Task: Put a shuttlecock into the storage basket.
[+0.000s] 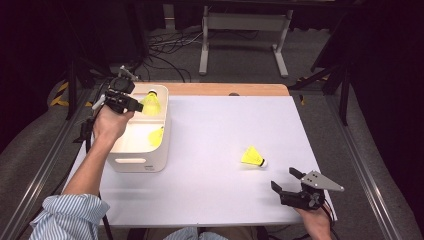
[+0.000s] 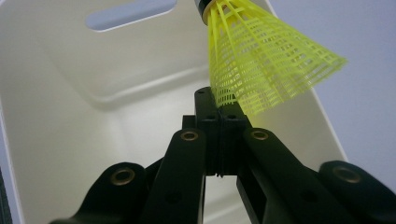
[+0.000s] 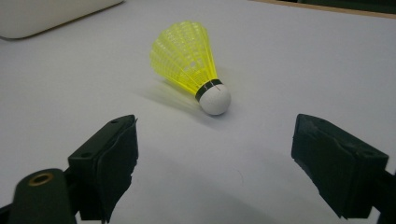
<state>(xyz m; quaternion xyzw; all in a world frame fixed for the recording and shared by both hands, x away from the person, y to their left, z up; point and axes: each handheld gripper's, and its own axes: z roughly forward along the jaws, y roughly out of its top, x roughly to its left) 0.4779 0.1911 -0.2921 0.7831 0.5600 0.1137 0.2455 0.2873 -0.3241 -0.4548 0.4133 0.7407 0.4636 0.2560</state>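
My left gripper (image 1: pixel 134 105) hangs over the far end of the white bin (image 1: pixel 161 150), shut on the skirt edge of a yellow shuttlecock (image 1: pixel 151 103). In the left gripper view the jaws meet at my gripper (image 2: pixel 223 122) and pinch the mesh of that shuttlecock (image 2: pixel 261 65), whose white cork points away. A second yellow shuttlecock (image 1: pixel 156 136) lies inside the bin. A third shuttlecock (image 1: pixel 252 157) lies on its side on the white table, just beyond my right gripper (image 1: pixel 286 181), which stands open. In the right gripper view this shuttlecock (image 3: pixel 191 65) lies ahead of my open gripper (image 3: pixel 215 168).
The white table top (image 1: pixel 215 130) has a wooden strip (image 1: pixel 225 89) along its far edge. Metal rails run down both sides of the table. Cables and a white stand (image 1: pixel 245 35) sit on the floor behind.
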